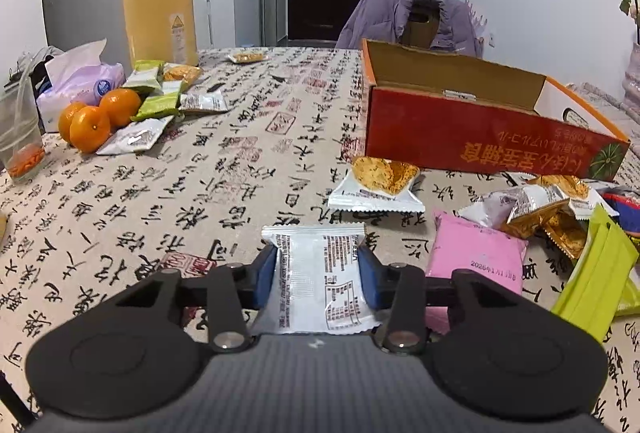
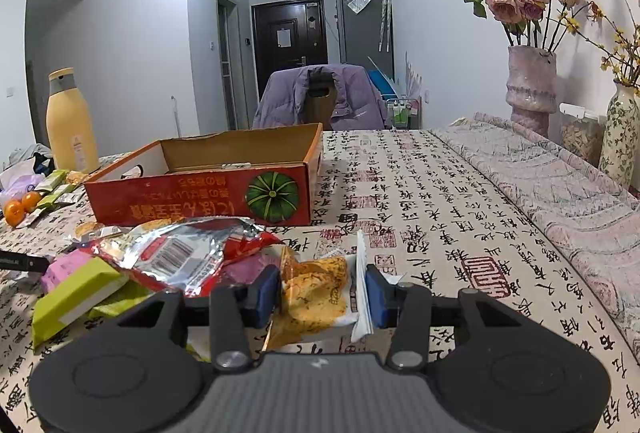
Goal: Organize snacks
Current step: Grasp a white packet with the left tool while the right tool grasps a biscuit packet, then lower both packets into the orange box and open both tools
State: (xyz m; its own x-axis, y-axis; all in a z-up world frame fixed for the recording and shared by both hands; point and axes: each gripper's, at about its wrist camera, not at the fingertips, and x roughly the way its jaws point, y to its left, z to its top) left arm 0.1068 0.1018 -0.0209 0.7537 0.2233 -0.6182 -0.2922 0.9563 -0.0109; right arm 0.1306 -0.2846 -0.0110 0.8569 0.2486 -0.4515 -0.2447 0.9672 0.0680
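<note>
My left gripper (image 1: 317, 275) is shut on a white snack packet (image 1: 320, 281), printed back up, just above the tablecloth. My right gripper (image 2: 322, 293) is shut on an orange cracker packet (image 2: 316, 293) beside the snack pile. An open red cardboard box (image 1: 480, 137) lies ahead to the right in the left wrist view; it shows ahead to the left in the right wrist view (image 2: 208, 193). Loose snacks lie near it: a cracker packet (image 1: 378, 185), a pink packet (image 1: 476, 253), a green packet (image 1: 596, 273), a red foil bag (image 2: 180, 253).
A yellow bottle (image 1: 160, 1), three oranges (image 1: 94, 117), green and white packets (image 1: 160, 97), a tissue pack (image 1: 76, 81) and a plastic cup (image 1: 20, 137) stand at far left. Vases of flowers (image 2: 532, 89) line the right side. A chair with a purple jacket (image 2: 320, 97) stands behind.
</note>
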